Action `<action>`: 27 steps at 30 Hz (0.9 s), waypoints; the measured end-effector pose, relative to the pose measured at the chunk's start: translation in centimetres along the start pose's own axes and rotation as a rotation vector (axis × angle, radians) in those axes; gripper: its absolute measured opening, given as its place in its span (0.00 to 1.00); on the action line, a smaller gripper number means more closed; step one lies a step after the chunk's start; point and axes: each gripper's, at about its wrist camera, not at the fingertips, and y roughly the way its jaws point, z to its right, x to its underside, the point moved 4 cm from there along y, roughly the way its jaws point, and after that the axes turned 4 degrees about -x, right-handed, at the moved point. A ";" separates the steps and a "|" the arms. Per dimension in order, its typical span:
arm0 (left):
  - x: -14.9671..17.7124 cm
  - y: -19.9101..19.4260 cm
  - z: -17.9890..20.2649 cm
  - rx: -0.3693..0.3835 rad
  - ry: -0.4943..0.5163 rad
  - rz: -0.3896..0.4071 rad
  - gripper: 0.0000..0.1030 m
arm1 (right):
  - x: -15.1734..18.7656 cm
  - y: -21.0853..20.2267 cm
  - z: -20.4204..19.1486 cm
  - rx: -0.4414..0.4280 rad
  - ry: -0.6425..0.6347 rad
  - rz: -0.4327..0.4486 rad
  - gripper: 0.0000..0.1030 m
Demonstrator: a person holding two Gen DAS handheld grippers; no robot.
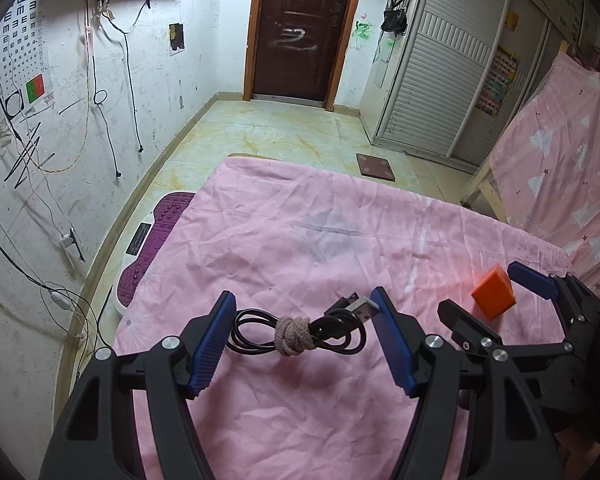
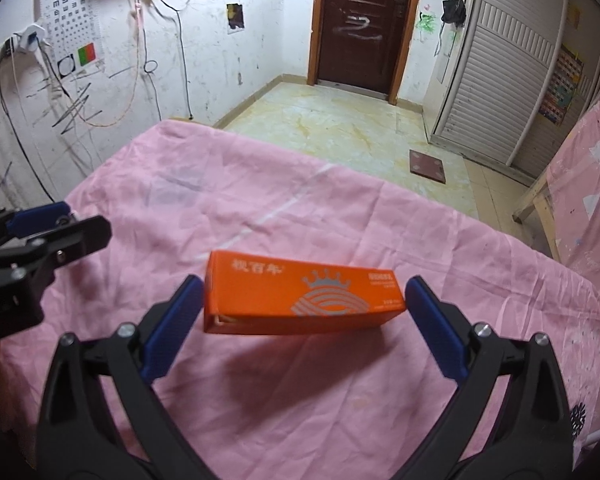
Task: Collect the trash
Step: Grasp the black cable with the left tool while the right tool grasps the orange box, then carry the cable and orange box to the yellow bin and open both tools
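A coiled black USB cable [image 1: 300,330], tied with a beige band, sits between the blue pads of my left gripper [image 1: 303,300]. The pads press on its loop and plug, and a shadow lies on the cloth beneath it. An orange carton [image 2: 300,298] with a crown logo is held lengthwise in my right gripper [image 2: 305,284], a pad against each short end, above its own shadow. In the left wrist view the orange carton [image 1: 494,296] shows in the right gripper [image 1: 480,288] at the right. My left gripper [image 2: 84,220] shows at the left edge of the right wrist view.
Both grippers hover over a table under a wrinkled pink cloth [image 1: 320,232]. Left of it a purple footplate [image 1: 156,240] lies on the floor by a wall hung with cables. A brown scale [image 2: 428,166], a door [image 1: 300,28], a wardrobe [image 1: 452,60] and a pink-sheeted bed [image 1: 572,140] lie beyond.
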 end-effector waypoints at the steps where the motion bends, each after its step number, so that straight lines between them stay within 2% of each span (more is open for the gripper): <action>1: 0.0 -0.1 0.0 0.000 0.000 0.000 0.60 | 0.0 -0.1 0.1 0.010 0.001 0.002 0.84; 5: 0.1 -0.2 0.2 -0.001 0.004 0.000 0.60 | 0.0 -0.3 0.7 0.057 0.003 0.009 0.52; 6: 0.1 -0.2 0.3 -0.001 0.006 0.000 0.60 | 0.0 -0.3 0.9 0.066 0.004 0.009 0.47; 7: 0.1 -0.3 0.4 -0.001 0.009 0.000 0.60 | 0.0 -0.3 1.3 0.063 0.010 0.007 0.37; 8: 0.2 -0.3 0.5 -0.001 0.011 0.001 0.60 | 0.1 -0.3 1.4 0.061 0.015 0.005 0.31; 14: 0.4 -0.8 1.2 -0.001 0.021 0.006 0.60 | 0.2 -0.9 1.4 0.048 0.021 0.026 0.23; 27: 0.8 -2.4 3.7 -0.003 0.068 0.026 0.60 | 0.4 -5.4 2.7 0.001 0.076 0.137 0.23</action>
